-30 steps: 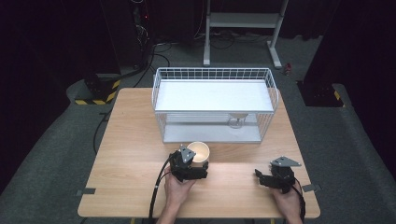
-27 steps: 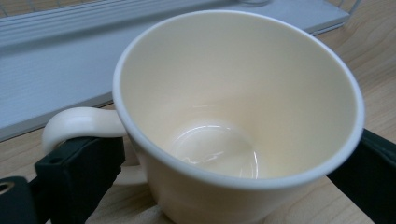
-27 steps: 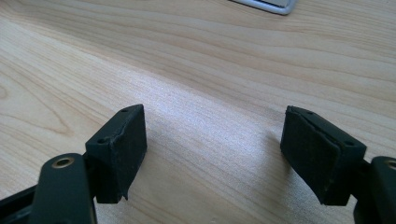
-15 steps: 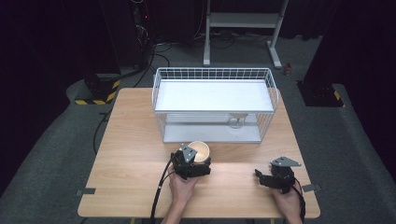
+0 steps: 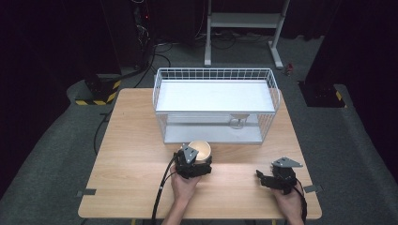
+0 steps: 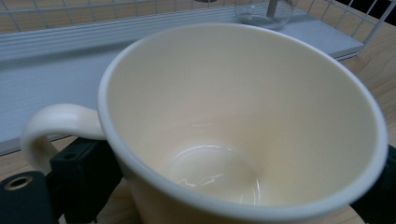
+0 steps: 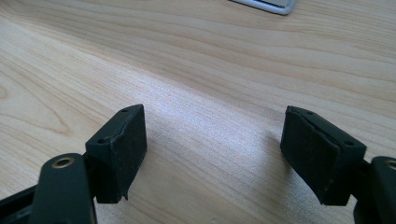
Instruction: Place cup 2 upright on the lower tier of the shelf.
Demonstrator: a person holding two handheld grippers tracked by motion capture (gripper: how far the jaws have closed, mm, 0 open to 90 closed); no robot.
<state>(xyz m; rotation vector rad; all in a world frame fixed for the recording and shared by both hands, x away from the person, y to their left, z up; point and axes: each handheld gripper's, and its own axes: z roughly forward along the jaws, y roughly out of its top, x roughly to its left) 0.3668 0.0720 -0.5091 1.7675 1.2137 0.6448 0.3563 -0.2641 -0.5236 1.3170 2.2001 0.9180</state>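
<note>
One cream ceramic mug (image 5: 201,149) sits between the left tongs (image 5: 195,165), just closing; right tongs (image 7: 212,156) wide, empty; one white wire rack (image 5: 159,93) on the far side of the desk (image 5: 126,140).

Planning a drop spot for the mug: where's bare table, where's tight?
Free: the table left of the wire rack, and the front strip between the left gripper and right gripper. Tight: the mug sits close to the rack's front. A glass stands on its lower shelf.

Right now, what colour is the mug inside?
Cream, plain and glossy, no pattern. The mug shows best in the left gripper view.
</note>
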